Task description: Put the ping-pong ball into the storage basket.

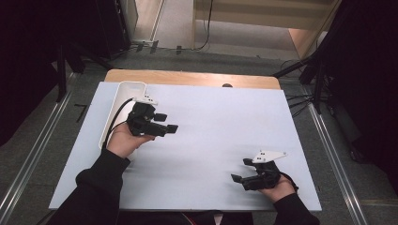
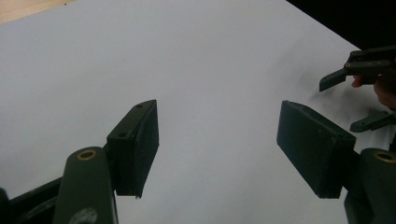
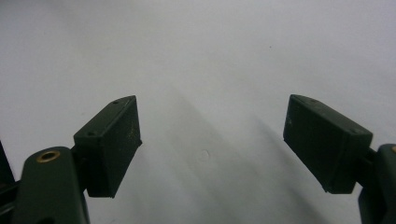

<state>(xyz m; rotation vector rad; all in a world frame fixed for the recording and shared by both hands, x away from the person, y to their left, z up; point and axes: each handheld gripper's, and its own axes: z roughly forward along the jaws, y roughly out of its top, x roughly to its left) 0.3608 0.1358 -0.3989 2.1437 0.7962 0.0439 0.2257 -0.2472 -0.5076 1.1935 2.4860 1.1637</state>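
Note:
My left gripper point(image 1: 168, 123) hovers over the left part of the pale blue table sheet point(image 1: 211, 126), held in a hand with a black sleeve, its jaws pointing right. In the left gripper view the left gripper point(image 2: 217, 144) is open, with bare sheet between its pads. My right gripper point(image 1: 241, 170) rests near the front right of the sheet, jaws pointing left. The right gripper view shows the right gripper point(image 3: 212, 149) open, with nothing between its jaws. The right gripper's jaws point(image 2: 345, 79) also appear far off in the left gripper view.
A long white tray point(image 1: 123, 96) lies along the sheet's left side, just behind my left hand. A strip of wooden tabletop point(image 1: 187, 77) runs along the far edge. Dark stands and cables crowd the floor around the table.

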